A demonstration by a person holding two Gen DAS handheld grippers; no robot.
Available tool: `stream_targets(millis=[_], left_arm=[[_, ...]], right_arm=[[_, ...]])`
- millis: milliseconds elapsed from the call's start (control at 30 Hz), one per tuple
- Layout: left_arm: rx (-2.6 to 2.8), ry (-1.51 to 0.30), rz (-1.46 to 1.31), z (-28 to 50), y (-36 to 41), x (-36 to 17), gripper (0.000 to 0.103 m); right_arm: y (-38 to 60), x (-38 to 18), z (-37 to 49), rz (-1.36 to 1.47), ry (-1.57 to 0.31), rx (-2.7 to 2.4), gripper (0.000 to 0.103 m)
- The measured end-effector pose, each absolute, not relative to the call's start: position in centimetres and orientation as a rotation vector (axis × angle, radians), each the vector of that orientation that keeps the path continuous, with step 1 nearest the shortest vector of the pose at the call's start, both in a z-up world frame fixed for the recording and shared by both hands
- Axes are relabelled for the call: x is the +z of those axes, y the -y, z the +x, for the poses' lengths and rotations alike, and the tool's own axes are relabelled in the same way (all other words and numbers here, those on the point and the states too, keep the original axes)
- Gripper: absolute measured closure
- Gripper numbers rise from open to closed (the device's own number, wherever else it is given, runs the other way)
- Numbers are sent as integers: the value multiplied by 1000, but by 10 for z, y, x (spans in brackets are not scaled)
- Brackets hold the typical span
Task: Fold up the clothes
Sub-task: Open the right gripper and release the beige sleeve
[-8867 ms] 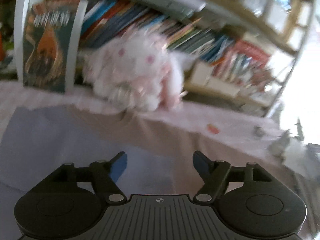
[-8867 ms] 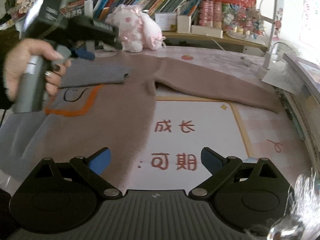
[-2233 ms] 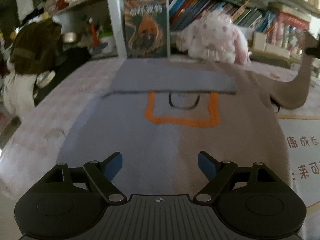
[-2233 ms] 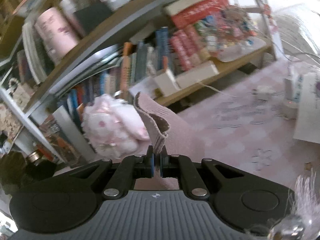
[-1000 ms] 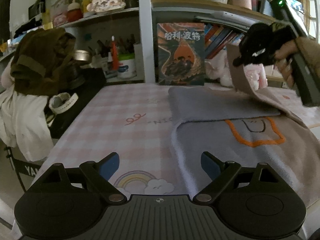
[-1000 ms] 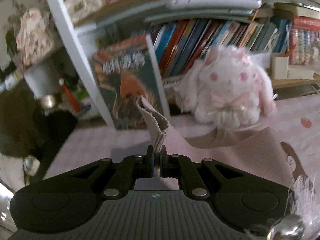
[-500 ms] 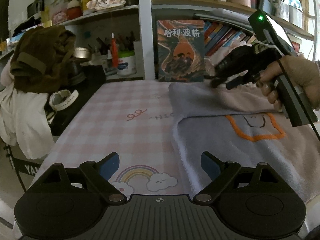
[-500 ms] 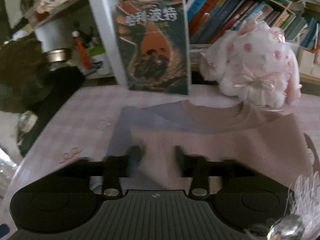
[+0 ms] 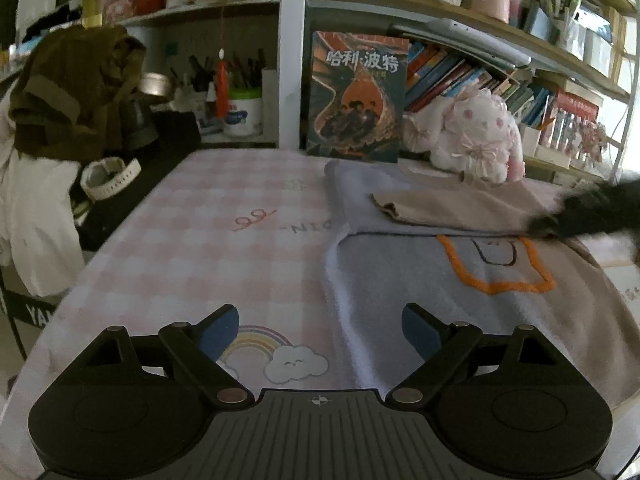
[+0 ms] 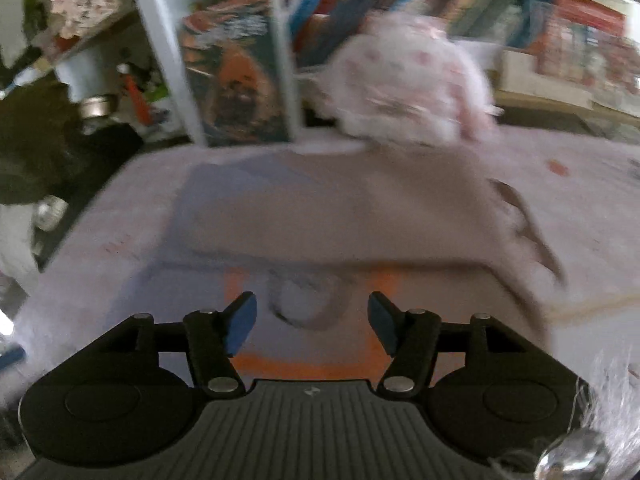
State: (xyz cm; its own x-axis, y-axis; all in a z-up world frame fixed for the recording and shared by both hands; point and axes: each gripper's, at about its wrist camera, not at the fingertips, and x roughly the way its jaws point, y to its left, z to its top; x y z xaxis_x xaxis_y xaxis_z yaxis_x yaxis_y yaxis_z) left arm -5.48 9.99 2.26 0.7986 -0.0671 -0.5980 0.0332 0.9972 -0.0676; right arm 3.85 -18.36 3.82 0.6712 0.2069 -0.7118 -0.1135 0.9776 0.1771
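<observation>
A pink checked cloth (image 9: 208, 240) covers the worktop, which stands against a white bookshelf (image 9: 292, 52) packed with books (image 9: 452, 76). A pink plush rabbit (image 9: 476, 136) sits beside an upright book (image 9: 358, 96), and daylight glares in at the far right.

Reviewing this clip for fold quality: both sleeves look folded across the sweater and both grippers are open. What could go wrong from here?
1. The beige sleeve lies loose, its cuff curled up; it may slide off when the sweater is folded.
2. The sweater's left edge is wavy, so a crooked fold seems likely.
3. The plush rabbit touches the collar end and could snag or be knocked. The left gripper and right gripper hold nothing.
</observation>
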Motion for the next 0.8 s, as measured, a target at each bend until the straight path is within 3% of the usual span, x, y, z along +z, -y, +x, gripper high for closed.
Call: stream_targets(millis=[367,733,800], left_arm=[[-69,-737,-122,-50,-103,15,12],[-61,-809,-215,-54,-108,7,14],[-68,-815,-223,-53,-107,6,18]], right_arm=[[271,19,-49,185,-877,-69,42],[291,3,-87,210,-951,-85,42],[290,2,-89,198,-949,-76,41]])
